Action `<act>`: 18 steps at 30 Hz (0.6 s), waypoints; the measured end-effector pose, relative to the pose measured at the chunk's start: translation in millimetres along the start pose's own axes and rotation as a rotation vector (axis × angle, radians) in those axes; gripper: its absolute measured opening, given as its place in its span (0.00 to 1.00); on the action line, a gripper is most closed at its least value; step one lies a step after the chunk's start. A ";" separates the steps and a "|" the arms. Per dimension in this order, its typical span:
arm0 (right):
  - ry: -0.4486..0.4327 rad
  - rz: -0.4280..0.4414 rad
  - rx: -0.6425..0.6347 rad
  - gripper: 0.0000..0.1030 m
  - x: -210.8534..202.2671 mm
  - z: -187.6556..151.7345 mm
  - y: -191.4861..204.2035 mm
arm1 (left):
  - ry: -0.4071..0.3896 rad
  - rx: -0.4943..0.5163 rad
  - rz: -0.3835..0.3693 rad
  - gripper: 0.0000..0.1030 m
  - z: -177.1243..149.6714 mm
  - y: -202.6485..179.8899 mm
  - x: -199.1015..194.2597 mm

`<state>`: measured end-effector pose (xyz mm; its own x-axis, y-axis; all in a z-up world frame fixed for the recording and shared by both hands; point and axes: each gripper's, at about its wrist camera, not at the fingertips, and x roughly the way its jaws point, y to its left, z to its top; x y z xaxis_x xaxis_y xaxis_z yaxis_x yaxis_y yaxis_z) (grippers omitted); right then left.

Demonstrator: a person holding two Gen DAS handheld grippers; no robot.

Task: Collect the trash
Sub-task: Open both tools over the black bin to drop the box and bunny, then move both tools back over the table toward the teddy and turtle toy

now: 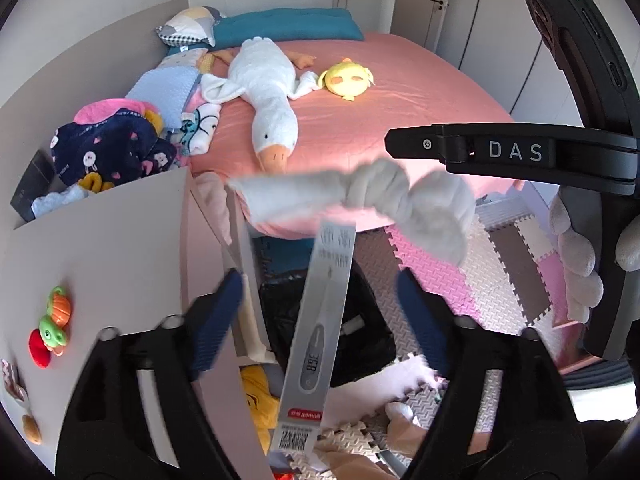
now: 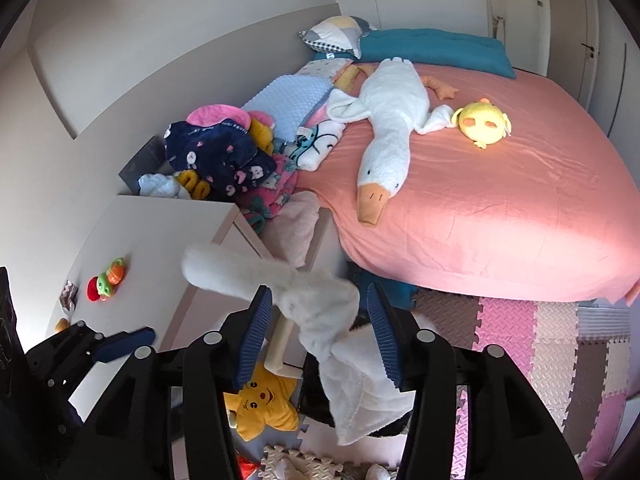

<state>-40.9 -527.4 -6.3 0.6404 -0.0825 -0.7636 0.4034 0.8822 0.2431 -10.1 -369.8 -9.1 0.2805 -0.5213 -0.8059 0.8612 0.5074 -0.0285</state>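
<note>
Left gripper (image 1: 320, 316): two blue ribbed fingers (image 1: 216, 320) spread wide, touching nothing. A thermometer box (image 1: 316, 340) (long grey carton) hangs blurred in the gap between them, clear of both pads, over the black trash bag (image 1: 360, 320) on the floor below. Box print: thermometer picture with display reading "38.8", red band near lower end with small white text (not legible), barcode at bottom.

Right gripper (image 2: 320, 320): fingers (image 2: 256, 328) parted, white knotted cloth (image 2: 320, 320) hanging in the gap, blurred. Whether the pads actually touch the cloth cannot be told. In the left view the same cloth sits above the box, just under the right gripper's black arm, lettered "DAS".

Count, bed (image 2: 500, 220) with pink sheet: one white goose plush (image 2: 384, 136), one yellow chick plush (image 2: 482, 122), one teal bolster (image 2: 432, 50). White cabinet top (image 2: 152, 248): one green-orange-red frog toy (image 2: 106, 278). Floor: one yellow star plush (image 2: 260, 404) on foam puzzle mats (image 2: 540, 340)
</note>
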 end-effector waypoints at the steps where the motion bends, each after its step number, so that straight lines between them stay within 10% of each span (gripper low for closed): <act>1: -0.006 -0.012 0.007 0.53 -0.3 1.8 -3.8 | -0.005 -0.002 0.001 0.83 1.6 -1.4 0.6; 18: -0.006 0.003 0.014 0.53 6.6 10.0 -2.8 | -0.004 -0.054 0.040 0.83 2.9 21.8 0.2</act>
<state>-31.3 -535.0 -6.1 0.6458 -0.0829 -0.7590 0.4108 0.8757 0.2539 10.0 -360.8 -8.1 0.3161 -0.5029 -0.8045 0.8254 0.5638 -0.0281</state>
